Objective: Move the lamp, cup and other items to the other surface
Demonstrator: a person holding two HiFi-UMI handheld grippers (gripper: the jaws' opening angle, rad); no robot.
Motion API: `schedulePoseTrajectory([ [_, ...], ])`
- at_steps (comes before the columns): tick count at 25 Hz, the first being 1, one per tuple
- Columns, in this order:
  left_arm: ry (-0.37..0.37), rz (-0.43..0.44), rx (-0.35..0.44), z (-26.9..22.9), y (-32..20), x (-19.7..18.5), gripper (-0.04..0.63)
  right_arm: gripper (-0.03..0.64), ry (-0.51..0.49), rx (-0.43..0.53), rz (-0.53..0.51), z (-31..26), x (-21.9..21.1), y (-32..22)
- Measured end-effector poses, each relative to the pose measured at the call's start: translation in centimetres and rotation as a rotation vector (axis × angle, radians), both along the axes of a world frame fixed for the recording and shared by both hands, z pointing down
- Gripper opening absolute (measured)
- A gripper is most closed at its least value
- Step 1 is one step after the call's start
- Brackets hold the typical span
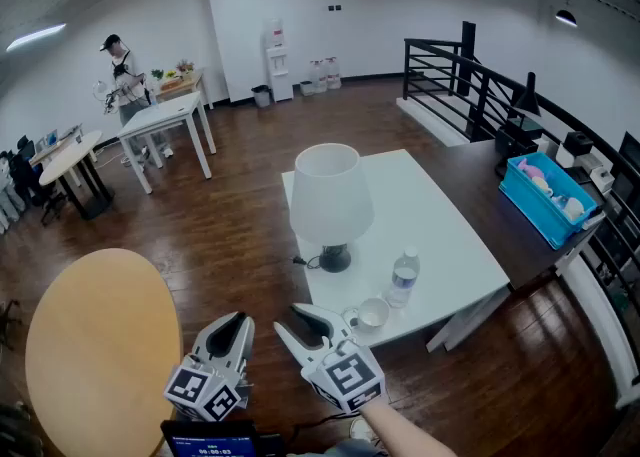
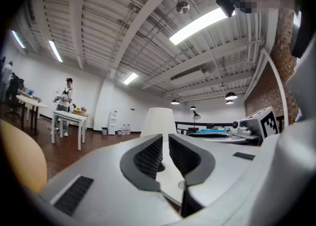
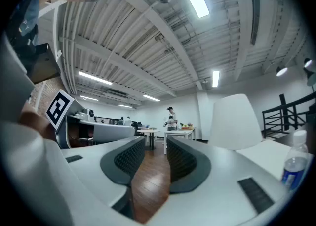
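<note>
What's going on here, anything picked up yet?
Nothing picked up yet. A person holds the left gripper and the right gripper level, just short of the white table. Both sets of jaws are slightly apart with nothing between them. The lamp, cup and water bottle all stand on that table, near its front edge. The round wooden table on the left is probably where they are to go.
</note>
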State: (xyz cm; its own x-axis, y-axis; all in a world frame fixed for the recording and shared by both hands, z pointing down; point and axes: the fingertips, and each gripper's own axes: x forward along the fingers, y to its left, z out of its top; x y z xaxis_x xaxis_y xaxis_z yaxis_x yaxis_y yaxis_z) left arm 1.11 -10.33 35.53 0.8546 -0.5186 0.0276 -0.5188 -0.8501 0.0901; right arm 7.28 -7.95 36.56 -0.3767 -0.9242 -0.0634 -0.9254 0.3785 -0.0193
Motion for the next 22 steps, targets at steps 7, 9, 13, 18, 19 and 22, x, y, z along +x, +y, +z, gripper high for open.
schedulePoseTrajectory([
  [7,0.0,0.136,-0.016,1.5,1.4,8.3,0.086,0.187,0.011,-0.028,0.218,1.5,11.0,1.9],
  [9,-0.005,0.18,-0.018,1.9,1.9,11.1,0.085,0.192,0.031,-0.033,0.285,1.9,14.3,2.6],
  [13,-0.014,0.248,-0.03,3.0,2.9,16.4,0.104,0.24,0.021,-0.042,0.425,3.2,21.3,3.9],
  [18,-0.017,0.259,-0.04,5.0,2.5,21.5,0.104,0.299,0.048,-0.094,0.49,6.4,27.4,3.1],
  [19,-0.02,0.261,-0.045,5.3,2.4,22.3,0.104,0.309,0.051,-0.102,0.491,7.0,28.2,2.6],
  [22,-0.025,0.251,-0.056,5.8,1.7,23.7,0.104,0.37,0.027,-0.119,0.473,8.5,29.5,0.6],
])
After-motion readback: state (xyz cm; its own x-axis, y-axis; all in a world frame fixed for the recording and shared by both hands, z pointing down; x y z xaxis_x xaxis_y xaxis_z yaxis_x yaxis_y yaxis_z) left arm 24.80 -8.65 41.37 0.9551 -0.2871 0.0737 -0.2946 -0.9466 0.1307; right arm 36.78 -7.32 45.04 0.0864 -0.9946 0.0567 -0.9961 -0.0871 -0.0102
